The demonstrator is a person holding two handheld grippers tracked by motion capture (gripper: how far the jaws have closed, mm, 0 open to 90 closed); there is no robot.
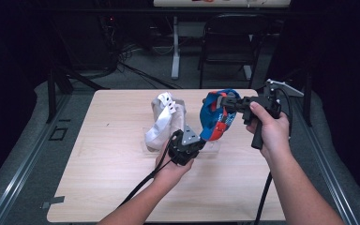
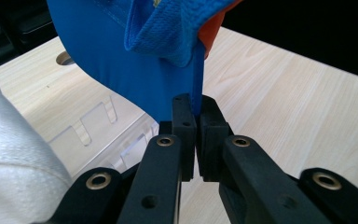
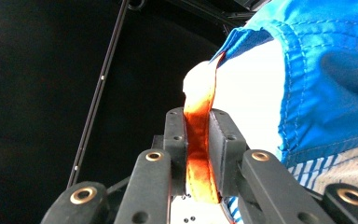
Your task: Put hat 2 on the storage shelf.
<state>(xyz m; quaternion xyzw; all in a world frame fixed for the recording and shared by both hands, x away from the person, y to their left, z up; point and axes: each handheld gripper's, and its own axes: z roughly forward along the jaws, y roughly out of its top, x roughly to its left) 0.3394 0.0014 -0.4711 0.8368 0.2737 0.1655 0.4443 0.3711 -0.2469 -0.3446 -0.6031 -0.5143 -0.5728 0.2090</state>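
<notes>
A blue cap (image 1: 214, 119) with orange and white parts hangs above the wooden table (image 1: 122, 187), held between both grippers. My left gripper (image 1: 200, 139) comes up from below and is shut on the cap's thin blue lower edge (image 2: 196, 88); in the left gripper view the pads (image 2: 185, 126) pinch that edge. My right gripper (image 1: 226, 104) reaches in from the right and is shut on an orange strip (image 3: 198, 140) of the cap, with blue cloth (image 3: 326, 84) beside it. A white cap (image 1: 166, 119) sits just left of the blue one.
A clear plastic stand (image 1: 211, 146) lies on the table under the caps, its slots (image 2: 93, 133) in the left gripper view. The white cap (image 2: 14, 154) bulks close at that view's left. Beyond the table stand a dark chair (image 1: 229, 42) and a white post (image 1: 175, 47).
</notes>
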